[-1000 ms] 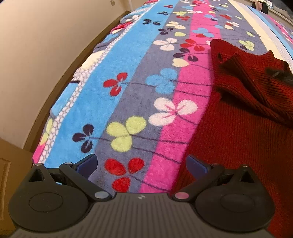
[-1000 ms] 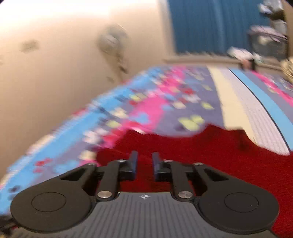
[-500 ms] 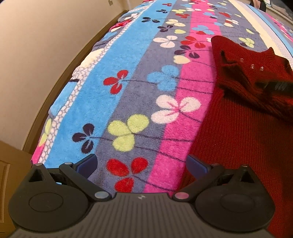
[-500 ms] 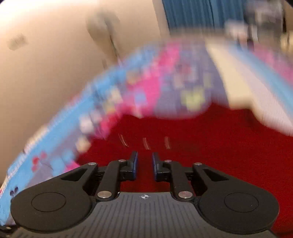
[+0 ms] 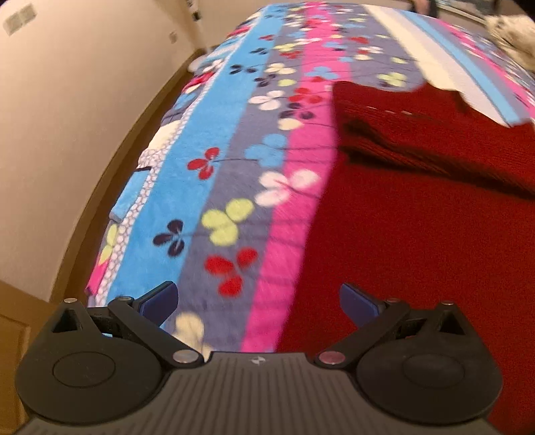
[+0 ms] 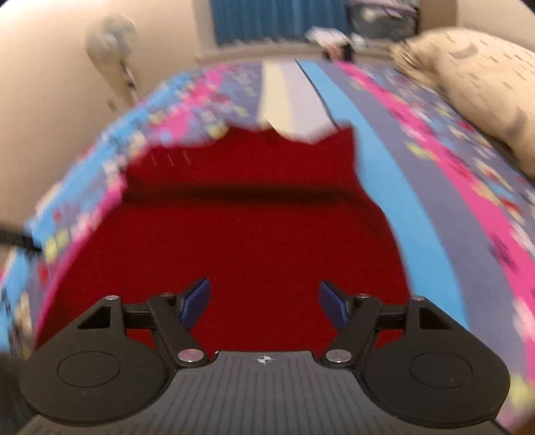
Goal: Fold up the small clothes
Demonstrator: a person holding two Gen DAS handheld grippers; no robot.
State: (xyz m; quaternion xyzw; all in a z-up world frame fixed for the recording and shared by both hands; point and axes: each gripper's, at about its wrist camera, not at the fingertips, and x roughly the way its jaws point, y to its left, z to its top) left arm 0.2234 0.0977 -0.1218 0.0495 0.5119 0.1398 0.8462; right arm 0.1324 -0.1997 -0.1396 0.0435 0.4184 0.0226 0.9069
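Observation:
A dark red knit sweater (image 5: 418, 214) lies flat on a flowered, striped bedspread (image 5: 234, 144), with a folded band across its upper part. My left gripper (image 5: 257, 301) is open and empty, over the sweater's left edge near the hem. In the right wrist view the sweater (image 6: 240, 227) fills the middle. My right gripper (image 6: 264, 301) is open and empty above the sweater's lower part. The right view is motion-blurred.
The bed's left edge drops beside a cream wall (image 5: 67, 117) with a brown skirting board. A cream pillow (image 6: 478, 83) lies at the far right of the bed. A blue curtain (image 6: 277, 16) and clutter stand beyond the bed's far end.
My right gripper has opened from shut and pulled back and up over the sweater; the folded band now lies flat. My left gripper has stayed open and shifted slightly.

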